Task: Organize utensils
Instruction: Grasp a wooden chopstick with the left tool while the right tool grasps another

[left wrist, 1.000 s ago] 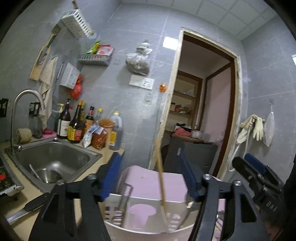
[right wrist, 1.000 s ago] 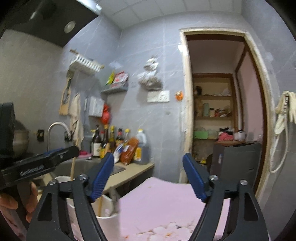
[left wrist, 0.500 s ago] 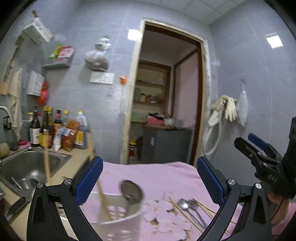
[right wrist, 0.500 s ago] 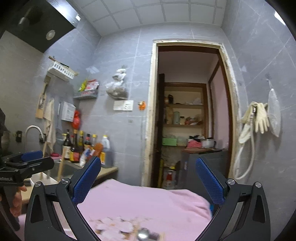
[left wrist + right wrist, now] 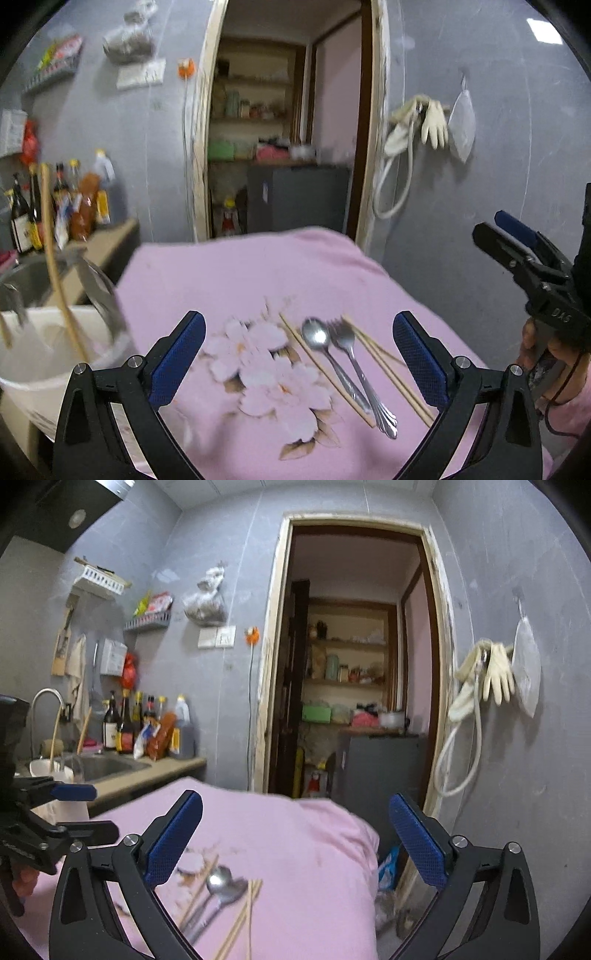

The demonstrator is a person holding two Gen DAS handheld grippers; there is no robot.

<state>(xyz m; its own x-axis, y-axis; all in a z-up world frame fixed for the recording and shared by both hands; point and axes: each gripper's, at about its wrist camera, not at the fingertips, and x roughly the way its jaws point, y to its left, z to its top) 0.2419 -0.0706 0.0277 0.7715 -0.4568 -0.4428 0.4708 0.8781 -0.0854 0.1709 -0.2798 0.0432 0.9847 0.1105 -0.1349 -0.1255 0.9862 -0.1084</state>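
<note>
- The left tool (image 5: 297,354) hangs above the pink cloth (image 5: 258,273), jaws wide with nothing between them; both tools' jaws have just been opening.
- A spoon (image 5: 325,350), a fork (image 5: 351,354) and chopsticks (image 5: 384,365) lie side by side on the cloth, just ahead of the left tool and towards its right finger.
- The right tool (image 5: 295,834) is also wide and empty; the same utensils lie below it, nearer its left finger.
- A white holder (image 5: 40,354) with upright chopsticks stands left of the left tool.
- The cloth covers the tabletop; a sink (image 5: 107,766), bottles (image 5: 122,723) and a doorway (image 5: 351,664) lie beyond.
</note>
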